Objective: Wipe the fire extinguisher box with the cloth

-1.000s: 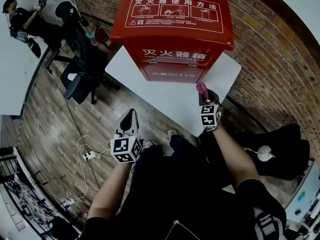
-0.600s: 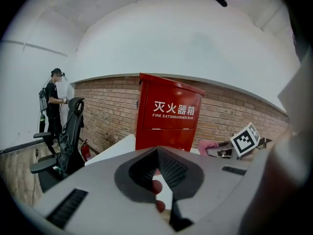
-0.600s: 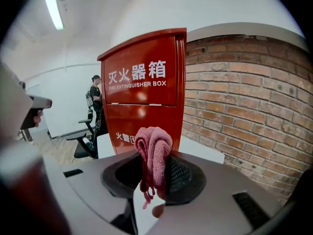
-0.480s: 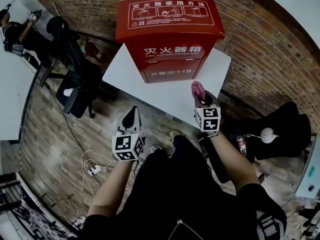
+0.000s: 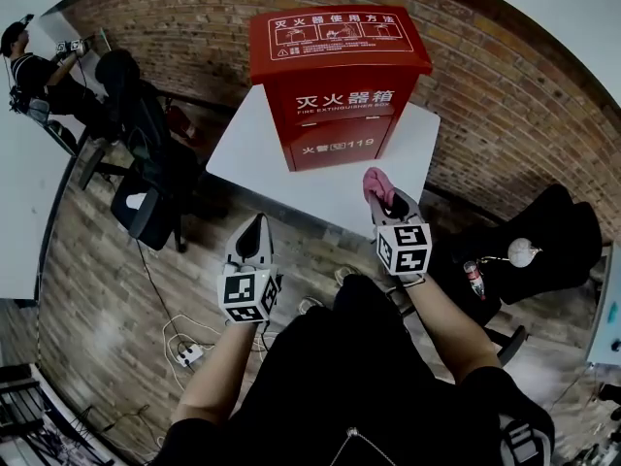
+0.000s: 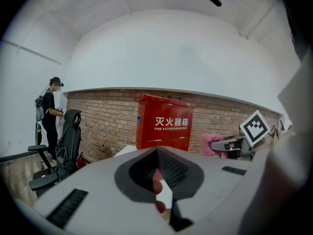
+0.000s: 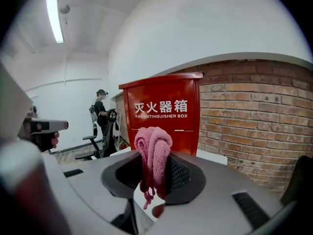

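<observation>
So the fire extinguisher box (image 5: 340, 85) is standing upright at the back of a white tabletop (image 5: 243, 149). It's a glossy red metal cabinet with white Chinese lettering, "FIRE EXTINGUISHER BOX" printed under it, and a white-outlined instruction panel on its sloped lid.

The right gripper (image 5: 381, 194) is clamping its fingers on the cloth (image 5: 375, 181), a pink, knitted-looking rag that's bunching into soft folds, with a few frayed threads dangling below. It's hovering over the near edge of the tabletop, in front of the box and not touching it.

The left gripper (image 5: 255, 223) is hanging lower, off the tabletop, fingers together with nothing in them.

A red brick wall (image 5: 505, 95) is running behind everything, there's a wood-plank floor (image 5: 97, 289), a black office chair (image 5: 146, 153) is sitting to the left, and another person (image 5: 29, 66) is standing further back.
</observation>
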The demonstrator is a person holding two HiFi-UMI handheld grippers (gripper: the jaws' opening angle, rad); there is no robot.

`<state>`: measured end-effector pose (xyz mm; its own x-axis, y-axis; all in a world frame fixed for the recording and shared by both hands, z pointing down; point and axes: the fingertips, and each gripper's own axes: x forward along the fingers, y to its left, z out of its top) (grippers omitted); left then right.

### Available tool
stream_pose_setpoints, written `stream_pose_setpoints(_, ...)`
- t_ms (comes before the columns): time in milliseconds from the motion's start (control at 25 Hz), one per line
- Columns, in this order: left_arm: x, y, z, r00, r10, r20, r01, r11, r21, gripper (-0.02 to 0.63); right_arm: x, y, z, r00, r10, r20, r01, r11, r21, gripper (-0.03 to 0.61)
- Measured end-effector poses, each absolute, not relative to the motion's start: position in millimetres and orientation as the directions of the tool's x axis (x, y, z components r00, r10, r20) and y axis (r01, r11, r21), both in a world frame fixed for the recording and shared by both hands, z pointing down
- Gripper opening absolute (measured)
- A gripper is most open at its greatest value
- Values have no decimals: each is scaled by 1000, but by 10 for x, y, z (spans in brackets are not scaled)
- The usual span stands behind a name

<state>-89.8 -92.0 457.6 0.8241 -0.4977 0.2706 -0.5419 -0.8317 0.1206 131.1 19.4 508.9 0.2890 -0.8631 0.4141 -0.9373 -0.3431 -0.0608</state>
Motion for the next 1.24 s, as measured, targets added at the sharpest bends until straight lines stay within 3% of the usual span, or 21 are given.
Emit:
stream_pose_setpoints(400,-1220,-845,4483,844,-488,221,-522,-841,139,28,753,320,4764,264,-895,359,-948,-310,-76,112)
stream_pose_setpoints(1240,-1529,-816,4595,834,-502,232,-540,-829,147,28,526,331,4779,258,-893,368,-943,-315,-103,110)
